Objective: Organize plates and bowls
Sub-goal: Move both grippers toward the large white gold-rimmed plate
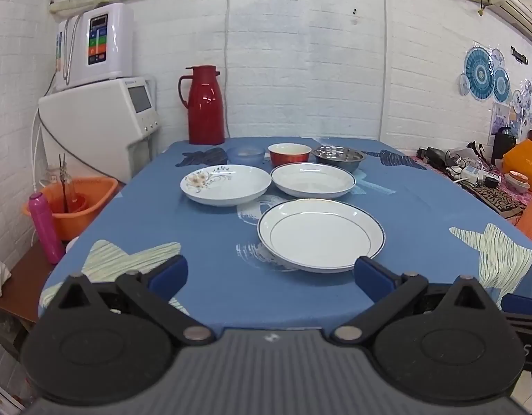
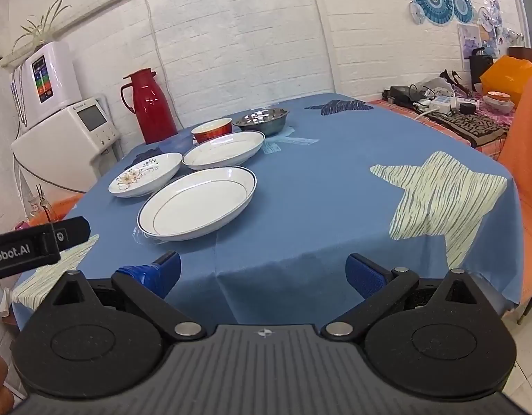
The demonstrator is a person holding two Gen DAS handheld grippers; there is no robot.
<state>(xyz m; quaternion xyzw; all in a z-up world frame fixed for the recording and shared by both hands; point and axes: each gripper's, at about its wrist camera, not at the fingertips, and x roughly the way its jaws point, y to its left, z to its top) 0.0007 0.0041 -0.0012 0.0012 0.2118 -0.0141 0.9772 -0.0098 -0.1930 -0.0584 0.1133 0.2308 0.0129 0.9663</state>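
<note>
Covering nearly the whole scene, the blue star-printed table [image 1: 214, 242] carries every dish, all gathered from its middle toward the far edge by the white brick wall.

Largest of the dishes is the blue-rimmed plate [image 1: 321, 235], lying alone toward the middle of the table and nearest both tools. Its separate, near position makes it, in my judgement, the likely base for a stack. Behind it sit two more plates side by side, near each other but apart: the floral plate [image 1: 225, 184] toward the left edge and the plain white plate [image 1: 313, 180] beside it.

Along the far edge runs a row of three bowls: the steel bowl [image 1: 338, 157] on the right, the red bowl [image 1: 289, 154] in the middle, the small pale blue bowl [image 1: 246, 155] on the left. Plates and bowls lie in loose rows and nothing is stacked, so the sorting looks not yet begun. A red thermos [image 1: 203, 105] stands at the far left corner, clear of the dishes.

Both tools hang short of the near edge. The left gripper [image 1: 269, 276] has its jaws spread wide and holds nothing; the right gripper [image 2: 262, 271] is likewise spread and empty. Wide jaws suit a plate's rim.
</note>
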